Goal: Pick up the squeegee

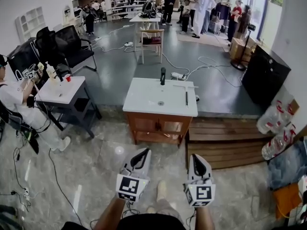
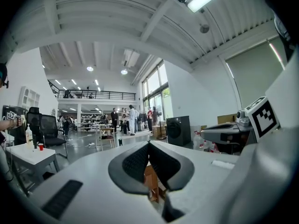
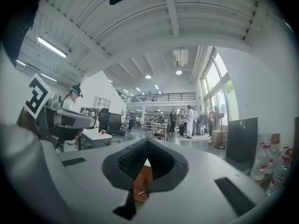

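Observation:
The squeegee (image 1: 186, 95) lies on the right side of a white-topped wooden table (image 1: 144, 102) ahead of me; it has a pale cross blade and a dark handle pointing toward me. A black bottle (image 1: 162, 75) stands at the table's far edge. Low in the head view, well short of the table, my left gripper (image 1: 144, 151) and right gripper (image 1: 196, 156) are held side by side over the tiled floor. Both point level at the table. The left gripper (image 2: 148, 144) is shut and empty, and so is the right gripper (image 3: 147, 143). Neither gripper view shows the squeegee.
A low wooden platform (image 1: 225, 143) sits right of the table. Bagged plastic bottles (image 1: 278, 123) and a black cabinet (image 1: 264, 73) stand further right. At left are a small white table (image 1: 62, 95) with a red cup, a seated person (image 1: 14, 99) and black chairs. Cables cross the floor behind.

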Available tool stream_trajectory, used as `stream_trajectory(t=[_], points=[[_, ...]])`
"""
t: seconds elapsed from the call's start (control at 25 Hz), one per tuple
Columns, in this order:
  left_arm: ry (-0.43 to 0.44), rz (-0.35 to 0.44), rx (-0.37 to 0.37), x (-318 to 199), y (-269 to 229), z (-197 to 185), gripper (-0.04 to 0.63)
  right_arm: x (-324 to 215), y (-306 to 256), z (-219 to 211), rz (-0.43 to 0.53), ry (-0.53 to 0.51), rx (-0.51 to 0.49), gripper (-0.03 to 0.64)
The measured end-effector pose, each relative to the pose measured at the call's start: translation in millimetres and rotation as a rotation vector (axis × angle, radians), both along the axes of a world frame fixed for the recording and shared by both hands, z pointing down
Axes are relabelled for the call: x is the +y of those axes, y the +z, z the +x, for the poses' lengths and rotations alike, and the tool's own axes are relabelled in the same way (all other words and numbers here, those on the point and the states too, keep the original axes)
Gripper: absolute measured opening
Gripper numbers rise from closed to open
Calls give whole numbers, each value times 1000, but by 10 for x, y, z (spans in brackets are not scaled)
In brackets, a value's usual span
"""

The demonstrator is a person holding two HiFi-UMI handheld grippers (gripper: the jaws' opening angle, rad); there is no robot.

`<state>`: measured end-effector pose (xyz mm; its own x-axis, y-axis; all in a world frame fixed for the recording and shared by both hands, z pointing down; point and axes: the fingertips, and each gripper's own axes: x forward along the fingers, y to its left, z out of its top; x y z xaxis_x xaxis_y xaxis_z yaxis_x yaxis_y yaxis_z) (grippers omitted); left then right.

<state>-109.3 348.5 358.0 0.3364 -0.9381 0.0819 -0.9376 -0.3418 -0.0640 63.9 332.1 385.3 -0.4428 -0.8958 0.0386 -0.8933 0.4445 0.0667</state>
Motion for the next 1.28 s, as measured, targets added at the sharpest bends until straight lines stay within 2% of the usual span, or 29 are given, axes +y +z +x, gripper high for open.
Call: stream_trajectory(t=[0.64, 0.8, 1.28], points=[[2, -50, -15, -1727, 222, 204, 2, -1697, 169, 206, -84, 19, 5, -3], [8, -57, -15, -2073, 224, 248, 2, -2056, 247, 249, -54, 11, -18, -3], [10, -63, -14, -2952, 291, 352, 2, -2949, 392, 301, -70, -5, -23, -3]])
